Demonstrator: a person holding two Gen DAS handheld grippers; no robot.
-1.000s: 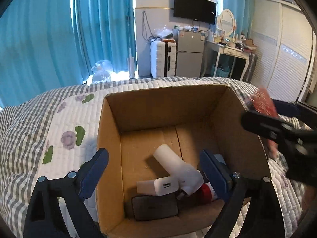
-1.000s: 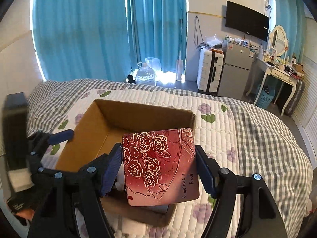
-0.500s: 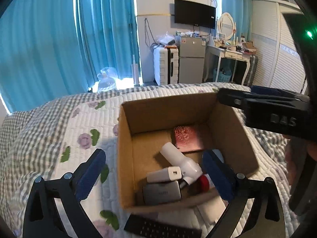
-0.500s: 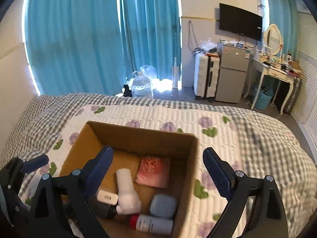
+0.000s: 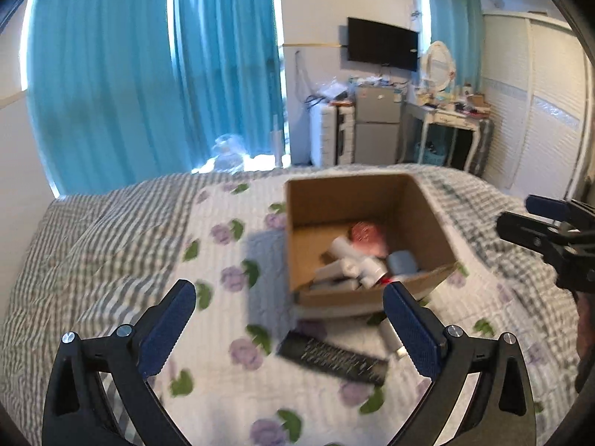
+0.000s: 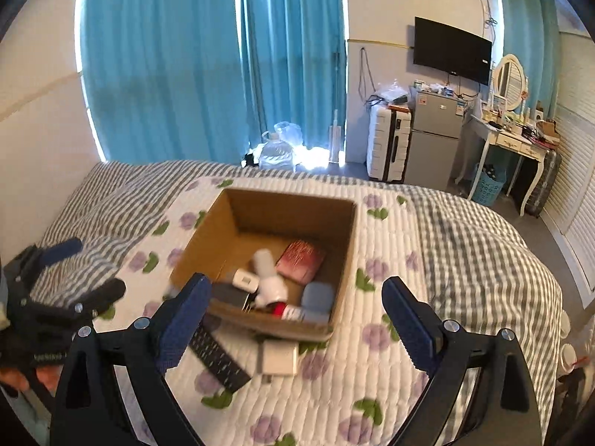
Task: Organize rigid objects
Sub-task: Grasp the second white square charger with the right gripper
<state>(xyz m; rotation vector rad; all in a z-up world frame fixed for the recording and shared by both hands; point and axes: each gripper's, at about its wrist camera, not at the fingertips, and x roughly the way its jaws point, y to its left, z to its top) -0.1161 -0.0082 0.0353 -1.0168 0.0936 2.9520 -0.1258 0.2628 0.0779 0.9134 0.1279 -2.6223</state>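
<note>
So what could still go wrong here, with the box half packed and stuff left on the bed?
Two things, probably. The black remote and white charger lie flat on the soft quilt, so open fingers may pinch fabric or slide off them. The cardboard box is already crowded near its front wall, so another item could land on the white bottle or snag the rim.

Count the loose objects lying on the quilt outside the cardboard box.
2: a black remote control and a white charger, both just in front of the cardboard box. The box may hide others.

Two raised wrist views — shared cardboard box (image 5: 366, 238) between.
</note>
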